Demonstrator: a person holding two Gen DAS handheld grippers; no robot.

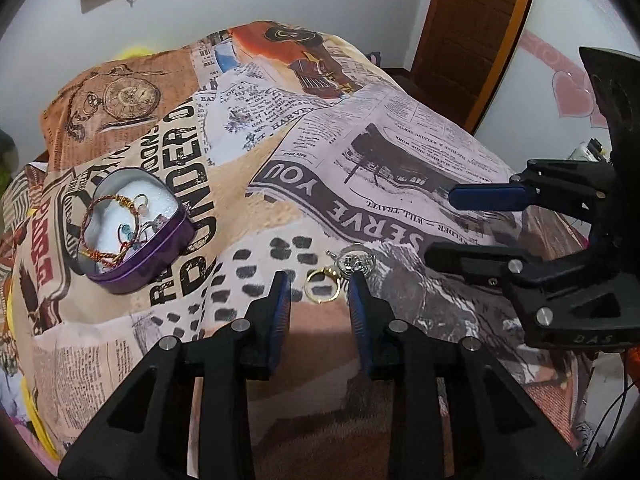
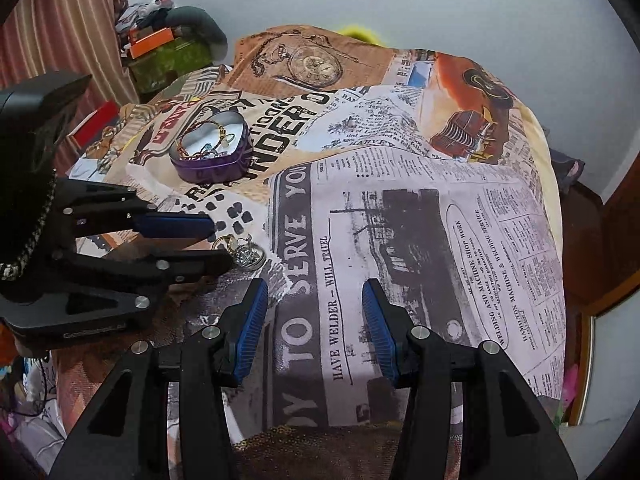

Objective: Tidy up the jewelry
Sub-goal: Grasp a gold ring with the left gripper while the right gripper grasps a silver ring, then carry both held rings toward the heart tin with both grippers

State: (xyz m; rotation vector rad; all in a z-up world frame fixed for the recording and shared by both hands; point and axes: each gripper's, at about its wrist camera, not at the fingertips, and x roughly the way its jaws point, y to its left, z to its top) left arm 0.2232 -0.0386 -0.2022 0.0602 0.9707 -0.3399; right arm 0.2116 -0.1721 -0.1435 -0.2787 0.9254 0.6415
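The left gripper [image 1: 318,280] sits at the bottom centre of its own view with jaws moderately apart and nothing between the pads — a gold ring [image 1: 322,282] lies on the newspaper-print sheet [image 1: 400,152] right in the gap at the tips, and a silver ring cluster [image 1: 355,261] lies just beyond it, near the right fingertip. A purple heart-shaped tin [image 1: 136,226], lid off, rests on the sheet at left of the frame, holding bracelets [image 1: 108,216] and small pieces on a white lining. The right gripper [image 2: 314,296] occupies the bottom centre of its view, jaws wide and empty over the sheet's "SERVE" lettering — there the tin [image 2: 210,152] shows at upper left, and both rings lie at left centre beside the left gripper's tips.
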